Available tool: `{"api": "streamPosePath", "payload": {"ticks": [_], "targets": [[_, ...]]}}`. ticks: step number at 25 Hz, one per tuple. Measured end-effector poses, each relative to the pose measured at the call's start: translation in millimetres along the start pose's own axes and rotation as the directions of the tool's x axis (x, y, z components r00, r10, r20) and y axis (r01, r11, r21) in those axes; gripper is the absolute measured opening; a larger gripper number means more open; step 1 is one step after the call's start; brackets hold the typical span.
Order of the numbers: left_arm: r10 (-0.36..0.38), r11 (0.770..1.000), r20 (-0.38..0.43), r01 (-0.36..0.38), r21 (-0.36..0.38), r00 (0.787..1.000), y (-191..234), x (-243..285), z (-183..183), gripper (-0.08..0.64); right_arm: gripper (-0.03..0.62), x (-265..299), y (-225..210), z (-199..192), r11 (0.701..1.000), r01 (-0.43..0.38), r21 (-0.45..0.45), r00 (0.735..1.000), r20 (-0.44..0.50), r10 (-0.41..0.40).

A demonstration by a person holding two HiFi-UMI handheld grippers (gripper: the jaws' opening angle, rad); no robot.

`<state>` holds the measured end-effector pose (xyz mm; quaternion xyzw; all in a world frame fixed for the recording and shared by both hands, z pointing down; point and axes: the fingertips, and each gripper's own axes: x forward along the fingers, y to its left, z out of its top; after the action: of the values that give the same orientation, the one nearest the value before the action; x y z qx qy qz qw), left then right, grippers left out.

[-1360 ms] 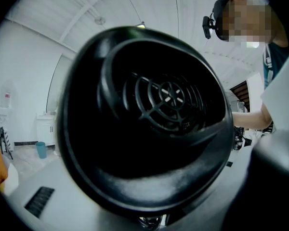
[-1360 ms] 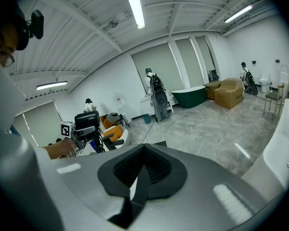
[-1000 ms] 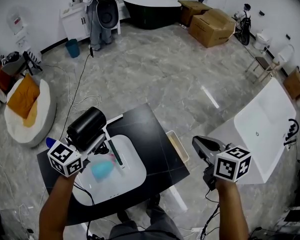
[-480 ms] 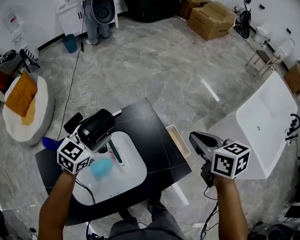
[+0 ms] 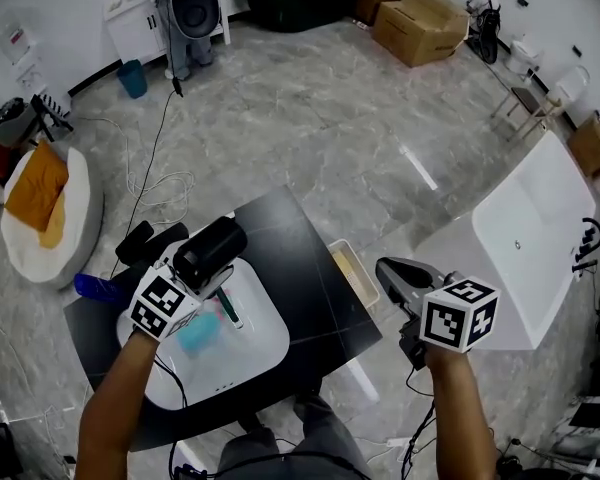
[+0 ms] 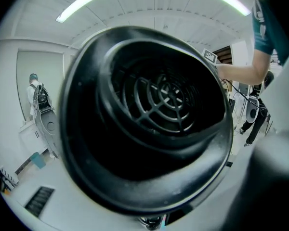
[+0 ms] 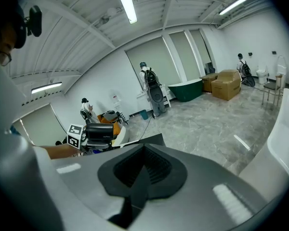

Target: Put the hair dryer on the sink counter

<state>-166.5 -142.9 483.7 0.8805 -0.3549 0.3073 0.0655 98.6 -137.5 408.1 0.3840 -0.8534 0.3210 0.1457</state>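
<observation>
My left gripper is shut on a black hair dryer, holding it just above the back rim of the white basin set in the black sink counter. The dryer's round rear grille fills the left gripper view and hides the jaws there. From the right gripper view the hair dryer shows small and level at the left. My right gripper hangs off the counter's right edge, its grey jaws closed together with nothing between them; the right gripper fills the lower half of its own view.
A teal object and a dark green stick lie in the basin. A blue thing and a dark object sit at the counter's left. A beige tray hangs at its right edge. A white bathtub stands further right.
My left gripper has come down and to the right with the hair dryer, rolling it, and now sits lower over the basin's back edge. The right gripper has sunk a little.
</observation>
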Motion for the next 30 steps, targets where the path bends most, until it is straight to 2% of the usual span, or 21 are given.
{"api": "streamPosePath", "payload": {"ticks": [15,20,30], "targets": [[-0.077,0.988,-0.122,0.092,0.125,0.99,-35,57,-6,0.238,0.011,0,-30,-21,0.999,0.011,0.037,1.0,-0.008,-0.011],[-0.093,0.977,-0.181,0.124,0.172,0.979,-48,74,-6,0.238,0.012,-1,-39,-26,0.999,0.014,0.051,1.0,-0.006,-0.014],[-0.127,0.959,-0.273,0.188,0.21,0.954,-73,108,-4,0.238,0.012,-5,-57,-38,0.997,0.021,0.08,1.0,-0.01,-0.02]]}}
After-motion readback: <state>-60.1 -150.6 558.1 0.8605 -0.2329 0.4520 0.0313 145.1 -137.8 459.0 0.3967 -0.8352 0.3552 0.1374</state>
